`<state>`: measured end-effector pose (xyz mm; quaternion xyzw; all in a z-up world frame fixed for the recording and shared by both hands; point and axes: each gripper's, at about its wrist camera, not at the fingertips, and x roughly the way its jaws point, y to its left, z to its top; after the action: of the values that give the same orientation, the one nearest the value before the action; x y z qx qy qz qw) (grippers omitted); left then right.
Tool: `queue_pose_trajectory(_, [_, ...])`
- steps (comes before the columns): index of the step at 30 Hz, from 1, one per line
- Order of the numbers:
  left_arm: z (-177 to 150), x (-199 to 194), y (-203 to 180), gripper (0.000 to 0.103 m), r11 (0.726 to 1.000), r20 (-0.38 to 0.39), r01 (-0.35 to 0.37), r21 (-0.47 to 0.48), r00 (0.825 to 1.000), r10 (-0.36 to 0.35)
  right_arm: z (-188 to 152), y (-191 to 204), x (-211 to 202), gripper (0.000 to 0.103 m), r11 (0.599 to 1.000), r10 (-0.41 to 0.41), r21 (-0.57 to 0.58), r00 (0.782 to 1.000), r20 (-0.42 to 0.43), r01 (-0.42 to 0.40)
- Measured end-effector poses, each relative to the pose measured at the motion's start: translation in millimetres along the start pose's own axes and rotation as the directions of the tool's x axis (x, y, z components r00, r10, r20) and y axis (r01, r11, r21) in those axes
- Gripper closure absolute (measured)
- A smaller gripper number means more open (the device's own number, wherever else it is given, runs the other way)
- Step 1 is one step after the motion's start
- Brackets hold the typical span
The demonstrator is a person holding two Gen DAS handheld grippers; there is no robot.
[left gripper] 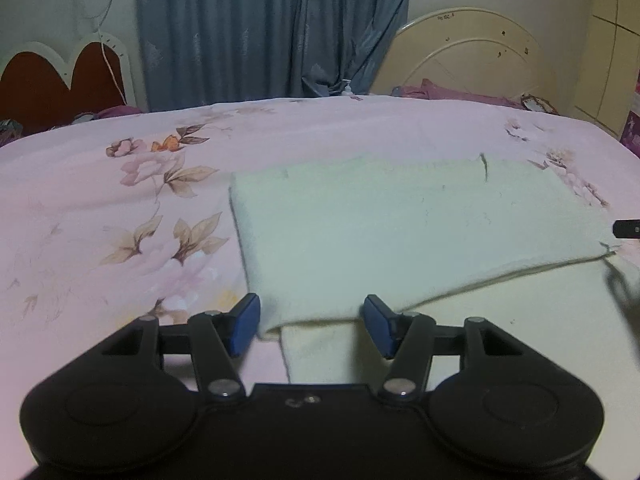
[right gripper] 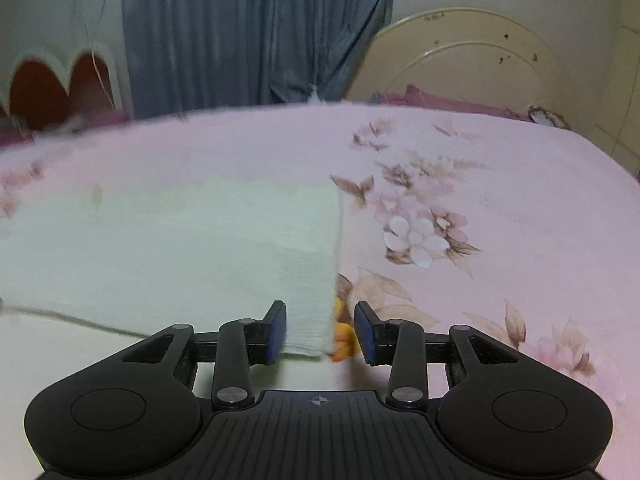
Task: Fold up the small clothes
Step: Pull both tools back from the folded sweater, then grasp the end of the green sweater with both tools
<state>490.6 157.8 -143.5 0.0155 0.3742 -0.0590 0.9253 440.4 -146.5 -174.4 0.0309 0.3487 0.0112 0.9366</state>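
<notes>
No legible text, label, brand name or number appears in either wrist view. The only sign-like mark is a small crosshair emblem (right gripper: 319, 401) moulded on the ribbed black body of the right gripper (right gripper: 320, 330), just behind its fingers. A faint embossed mark (left gripper: 301, 401) on the body of the left gripper (left gripper: 312, 326), and a small dark mark at the top of the cream arched headboard (left gripper: 448, 17), are too small and blurred to read.
</notes>
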Motion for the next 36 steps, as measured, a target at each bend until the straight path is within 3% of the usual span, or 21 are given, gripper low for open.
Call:
queue_pose_trajectory(5, [-11, -18, -3, 0.042, 1.0, 0.007, 0.002, 0.005, 1.0, -0.002, -6, 8, -26, 0.065, 0.999, 0.032, -0.01, 0.999, 0.002, -0.032])
queue_pose_trajectory(7, [-14, -26, -3, 0.019, 1.0, 0.022, -0.007, 0.005, 1.0, 0.007, -8, 9, -40, 0.065, 0.999, 0.051, -0.002, 0.999, -0.002, -0.051])
queue_pose_trajectory(8, [-15, -31, -3, 0.016, 1.0, 0.032, -0.014, 0.002, 0.999, 0.014, -9, 10, -43, 0.065, 0.998, 0.062, 0.008, 0.998, -0.006, -0.062])
queue_pose_trajectory(12, [-21, -49, -1, 0.015, 0.999, 0.048, -0.035, -0.001, 0.998, 0.035, -12, 12, -59, 0.065, 0.997, 0.067, 0.025, 0.998, 0.007, -0.068])
queue_pose_trajectory(19, [-46, -84, -5, 0.019, 0.998, 0.053, -0.06, -0.006, 0.997, 0.06, -21, 0, -88, 0.064, 0.995, 0.097, 0.034, 0.995, 0.033, -0.098])
queue_pose_trajectory(25, [-84, -124, -19, 0.023, 0.998, 0.038, -0.059, -0.02, 0.998, 0.059, -54, -28, -137, 0.063, 0.992, 0.113, 0.052, 0.993, 0.041, -0.115])
queue_pose_trajectory(26, [-91, -132, -21, 0.024, 0.998, 0.033, -0.054, -0.026, 0.998, 0.055, -64, -36, -147, 0.047, 0.992, 0.108, 0.056, 0.993, 0.039, -0.11])
queue_pose_trajectory(28, [-107, -150, -24, 0.026, 0.998, 0.021, -0.044, -0.043, 0.999, 0.045, -82, -47, -169, 0.028, 0.991, 0.117, 0.056, 0.992, 0.05, -0.119])
queue_pose_trajectory(33, [-148, -187, -27, 0.03, 0.993, -0.009, 0.004, -0.121, 1.0, -0.005, -134, -74, -214, 0.029, 0.984, 0.158, 0.078, 0.987, 0.013, -0.158])
queue_pose_trajectory(35, [-163, -198, -26, 0.038, 0.985, -0.027, 0.037, -0.169, 0.999, -0.043, -155, -83, -224, 0.039, 0.978, 0.181, 0.105, 0.983, -0.017, -0.179])
queue_pose_trajectory(36, [-170, -201, -24, 0.047, 0.979, -0.039, 0.06, -0.195, 0.997, -0.069, -165, -87, -228, 0.043, 0.971, 0.203, 0.132, 0.979, -0.034, -0.197])
